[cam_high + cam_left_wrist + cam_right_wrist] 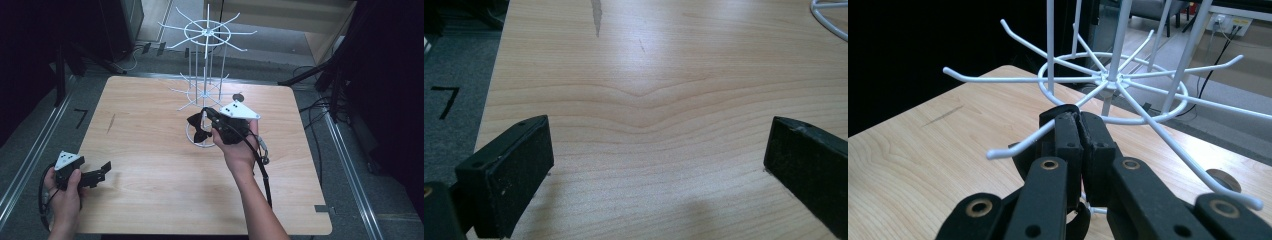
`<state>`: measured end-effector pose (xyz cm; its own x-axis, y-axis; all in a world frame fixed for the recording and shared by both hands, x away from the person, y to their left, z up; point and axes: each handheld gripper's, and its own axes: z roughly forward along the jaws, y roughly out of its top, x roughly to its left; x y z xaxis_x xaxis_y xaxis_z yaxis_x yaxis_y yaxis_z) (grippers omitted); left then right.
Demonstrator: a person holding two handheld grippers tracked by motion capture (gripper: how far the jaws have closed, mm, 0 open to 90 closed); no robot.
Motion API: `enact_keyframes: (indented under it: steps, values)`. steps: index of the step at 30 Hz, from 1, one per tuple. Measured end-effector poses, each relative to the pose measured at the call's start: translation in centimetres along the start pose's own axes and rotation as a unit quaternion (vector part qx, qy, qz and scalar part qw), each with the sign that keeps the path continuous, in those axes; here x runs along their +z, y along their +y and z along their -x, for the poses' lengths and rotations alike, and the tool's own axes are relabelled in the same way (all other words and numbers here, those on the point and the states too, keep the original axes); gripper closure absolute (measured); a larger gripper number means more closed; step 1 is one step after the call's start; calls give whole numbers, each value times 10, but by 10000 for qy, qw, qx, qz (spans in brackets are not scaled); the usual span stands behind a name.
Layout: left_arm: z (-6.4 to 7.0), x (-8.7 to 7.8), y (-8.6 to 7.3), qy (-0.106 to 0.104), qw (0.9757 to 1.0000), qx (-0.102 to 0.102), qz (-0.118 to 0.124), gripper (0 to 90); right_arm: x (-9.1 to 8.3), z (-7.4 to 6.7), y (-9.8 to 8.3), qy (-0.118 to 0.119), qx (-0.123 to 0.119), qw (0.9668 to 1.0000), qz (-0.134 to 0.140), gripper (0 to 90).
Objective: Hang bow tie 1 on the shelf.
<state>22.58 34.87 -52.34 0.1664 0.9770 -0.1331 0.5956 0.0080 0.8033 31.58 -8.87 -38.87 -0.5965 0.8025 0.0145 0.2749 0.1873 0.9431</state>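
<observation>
Black bow-shaped piece (194, 120) is held at the lower tier of the white wire rack (205, 32), mid-table, just above the base ring. Right gripper (209, 125): jaws pinched tight on it, no gap visible. One upturned hook (1018, 145) runs just beside the jaw tips; whether the piece is over it yet, cannot tell. To do well: carry the piece past the raised tip, let it settle on the wire, then release; avoid nudging the light rack. Left gripper (102, 170): low over the table (150, 200) near its left edge, jaws spread wide, nothing between them.
</observation>
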Motion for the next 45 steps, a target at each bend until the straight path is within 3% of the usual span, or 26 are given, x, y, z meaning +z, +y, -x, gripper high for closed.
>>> enact_keyframes:
  steps: [9,11,16,25,32,45]
  values:
    - [0,0,0,5,10000,1,-10,0,-2,0,-11,-1,-111,9999,-52,773]
    - [0,0,0,8,10000,7,-11,0,-4,0,-13,41,-118,9999,-41,714]
    - [0,0,0,9,10000,23,-10,0,-8,-2,-20,-25,-212,9998,-20,460]
    - [1,0,0,17,10000,19,4,0,-18,-1,-30,-58,-85,9998,-158,258]
    - [0,0,0,17,10000,36,-18,0,-31,2,-37,83,15,9998,-187,177]
    - [1,1,0,15,10000,66,-60,0,-53,32,-58,82,518,9985,-153,134]
